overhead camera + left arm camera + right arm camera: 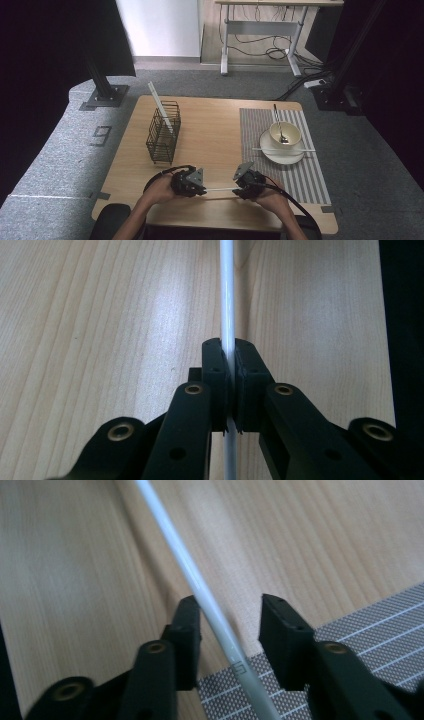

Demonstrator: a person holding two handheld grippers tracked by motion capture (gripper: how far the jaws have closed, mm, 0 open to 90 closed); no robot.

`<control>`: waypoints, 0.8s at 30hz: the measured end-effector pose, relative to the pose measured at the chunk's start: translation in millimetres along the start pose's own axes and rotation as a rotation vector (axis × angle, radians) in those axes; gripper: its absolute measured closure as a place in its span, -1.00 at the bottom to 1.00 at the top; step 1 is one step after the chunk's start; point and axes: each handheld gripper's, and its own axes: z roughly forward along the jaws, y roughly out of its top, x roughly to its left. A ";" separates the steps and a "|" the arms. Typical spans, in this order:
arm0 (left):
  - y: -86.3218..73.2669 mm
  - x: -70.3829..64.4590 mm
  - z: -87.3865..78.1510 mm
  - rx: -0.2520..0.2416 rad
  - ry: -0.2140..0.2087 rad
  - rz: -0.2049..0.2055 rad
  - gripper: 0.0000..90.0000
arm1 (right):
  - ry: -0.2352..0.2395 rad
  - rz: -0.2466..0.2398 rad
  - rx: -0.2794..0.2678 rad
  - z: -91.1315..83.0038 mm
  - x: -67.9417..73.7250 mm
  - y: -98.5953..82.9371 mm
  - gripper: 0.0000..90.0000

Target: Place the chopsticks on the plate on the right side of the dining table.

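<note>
The left tool [200, 189] pinches a white chopstick [220, 189] tight between its jaws, low over the wooden surface [210, 135] at about 6 o'clock. The right tool [239, 189] stands spread around the same stick (near one jaw, not gripped). A wire rack [162, 135] stands at 10 o'clock, a bowl [285, 134] at 2.

A: How's the light?
B: Soft and even from above; the table [215, 130] is bright, dark curtains frame both sides.
A: Any glare or blur?
B: A pale sheen on the wood in both gripper views; near jaws look soft.
</note>
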 end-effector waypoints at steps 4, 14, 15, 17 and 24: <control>-1.2 0.9 0.7 -0.002 0.001 0.007 0.90 | 0.009 -0.019 0.008 0.2 2.0 0.4 0.56; -4.7 4.9 -1.9 -0.049 0.069 0.005 0.78 | 0.082 -0.017 0.007 -3.7 1.7 -0.6 0.72; -5.2 5.8 -2.2 -0.053 0.080 0.003 0.75 | 0.100 -0.020 0.006 -4.1 2.4 -0.6 0.75; -6.3 7.0 -2.6 -0.066 0.105 -0.010 0.67 | 0.137 -0.022 -0.002 -4.9 3.4 -0.2 0.80; -8.8 12.1 -5.3 -0.097 0.143 -0.100 0.29 | 0.154 -0.003 -0.014 -8.4 3.6 -0.3 0.85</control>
